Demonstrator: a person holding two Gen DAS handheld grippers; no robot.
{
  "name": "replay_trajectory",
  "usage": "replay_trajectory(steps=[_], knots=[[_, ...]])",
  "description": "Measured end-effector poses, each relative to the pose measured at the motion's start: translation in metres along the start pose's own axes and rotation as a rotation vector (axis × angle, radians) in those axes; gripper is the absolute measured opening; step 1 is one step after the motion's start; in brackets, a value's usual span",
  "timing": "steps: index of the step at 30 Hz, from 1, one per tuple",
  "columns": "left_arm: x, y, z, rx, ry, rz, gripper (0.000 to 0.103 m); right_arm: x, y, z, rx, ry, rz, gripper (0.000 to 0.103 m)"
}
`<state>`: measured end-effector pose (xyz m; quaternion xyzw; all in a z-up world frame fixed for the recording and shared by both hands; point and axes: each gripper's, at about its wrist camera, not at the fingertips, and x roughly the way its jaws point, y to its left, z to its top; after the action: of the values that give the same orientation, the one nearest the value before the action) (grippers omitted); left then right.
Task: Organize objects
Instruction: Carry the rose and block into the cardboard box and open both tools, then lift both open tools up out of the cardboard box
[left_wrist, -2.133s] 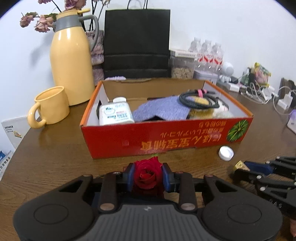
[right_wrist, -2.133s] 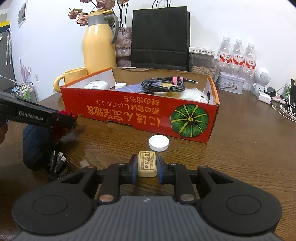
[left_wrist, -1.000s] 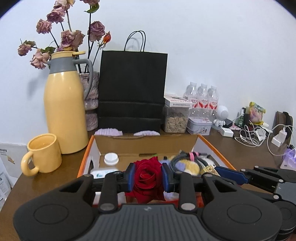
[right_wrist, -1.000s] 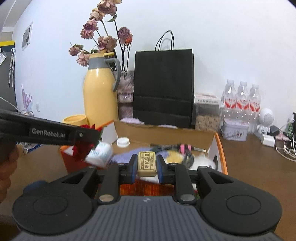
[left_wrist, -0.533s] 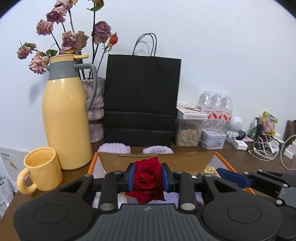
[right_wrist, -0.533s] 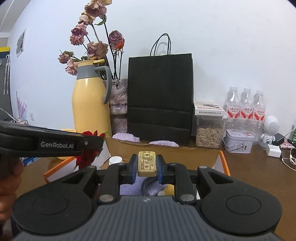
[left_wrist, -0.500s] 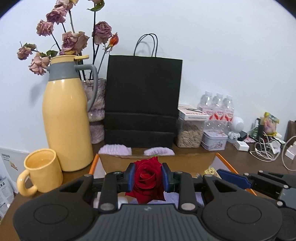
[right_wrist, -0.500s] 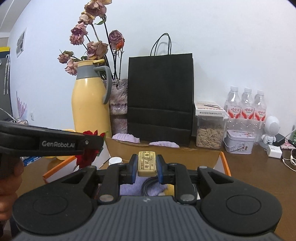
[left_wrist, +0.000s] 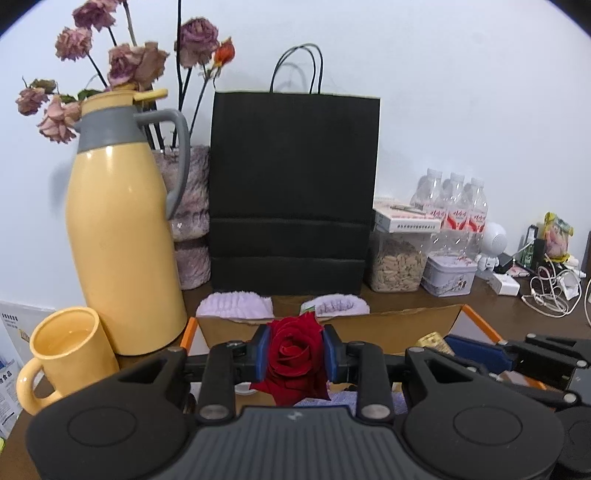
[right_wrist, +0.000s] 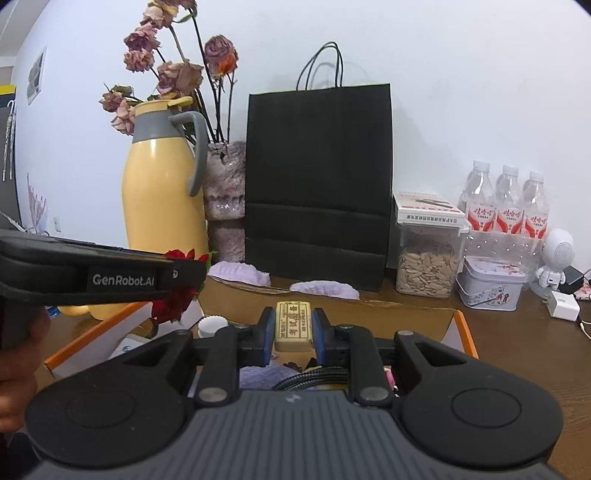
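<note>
1. Left gripper (left_wrist: 295, 355): I see both blue-padded fingers closed against the sides of a red fabric rose bloom (left_wrist: 293, 363). The bloom faces the camera, petals spiralling toward me; its lower petals hang below the pads. I cannot tell where the stem runs. In the right wrist view the same gripper (right_wrist: 181, 280) enters from the left edge, with the rose (right_wrist: 177, 286) at its tip, above the left side of the box.

2. Right gripper (right_wrist: 293, 328): I see the fingers closed on a small cream rectangular eraser with printed characters (right_wrist: 293, 325). Its long axis runs along the fingers, pointing forward toward the far wall of the box; the printed face is up. In the left wrist view this gripper (left_wrist: 441, 343) comes in from the right, a corner of the eraser (left_wrist: 432, 339) showing at its tip.

3. Both grippers are held above the open orange-edged cardboard box (right_wrist: 460, 328), which contains a white-capped bottle (right_wrist: 212, 325), lilac cloth (right_wrist: 258, 374) and a coiled black braided cable (right_wrist: 314, 378).

4. Behind the box: two lilac fluffy pads (left_wrist: 234, 306), a black paper carrier bag (left_wrist: 293, 192), a yellow thermos jug with grey collar (left_wrist: 118, 229) and a yellow mug (left_wrist: 64, 358).
</note>
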<state>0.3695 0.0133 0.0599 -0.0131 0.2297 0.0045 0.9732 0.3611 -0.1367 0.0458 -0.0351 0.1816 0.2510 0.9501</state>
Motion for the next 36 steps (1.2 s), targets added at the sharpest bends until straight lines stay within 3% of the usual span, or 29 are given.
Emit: replay_trajectory(steps=[3, 5, 6, 7, 8, 9, 10, 12, 16, 36], knots=[[0.003, 0.001, -0.002, -0.007, 0.019, 0.000, 0.029, 0.003, -0.003, -0.001, 0.005, 0.016, -0.012, 0.022], [0.004, 0.001, -0.002, -0.006, 0.022, -0.004, 0.036, 0.004, -0.004, -0.002, 0.014, 0.031, -0.018, 0.023], [0.004, 0.001, -0.003, -0.006, 0.022, 0.000, 0.040, 0.004, -0.005, -0.003, 0.016, 0.035, -0.019, 0.029], [0.006, 0.000, -0.003, -0.006, 0.028, 0.005, 0.055, 0.004, -0.005, -0.003, 0.017, 0.038, -0.023, 0.036], [0.007, 0.001, -0.004, -0.008, 0.036, 0.009, 0.075, 0.002, -0.005, -0.003, 0.019, 0.037, -0.027, 0.059], [0.008, 0.002, -0.004, -0.013, 0.042, 0.016, 0.084, 0.001, -0.005, -0.003, 0.019, 0.033, -0.033, 0.081], [0.008, 0.003, -0.005, -0.018, 0.040, 0.023, 0.094, -0.001, -0.004, -0.003, 0.014, 0.030, -0.035, 0.087], [0.008, 0.004, -0.005, -0.024, 0.035, 0.033, 0.096, -0.004, -0.004, -0.003, 0.010, 0.026, -0.028, 0.102], [0.010, 0.006, -0.006, -0.029, 0.045, 0.040, 0.100, -0.007, -0.004, -0.002, 0.008, 0.020, -0.032, 0.103], [-0.012, 0.005, -0.008, -0.020, 0.020, 0.009, 0.101, -0.023, -0.007, -0.006, -0.008, 0.000, -0.063, 0.103]])
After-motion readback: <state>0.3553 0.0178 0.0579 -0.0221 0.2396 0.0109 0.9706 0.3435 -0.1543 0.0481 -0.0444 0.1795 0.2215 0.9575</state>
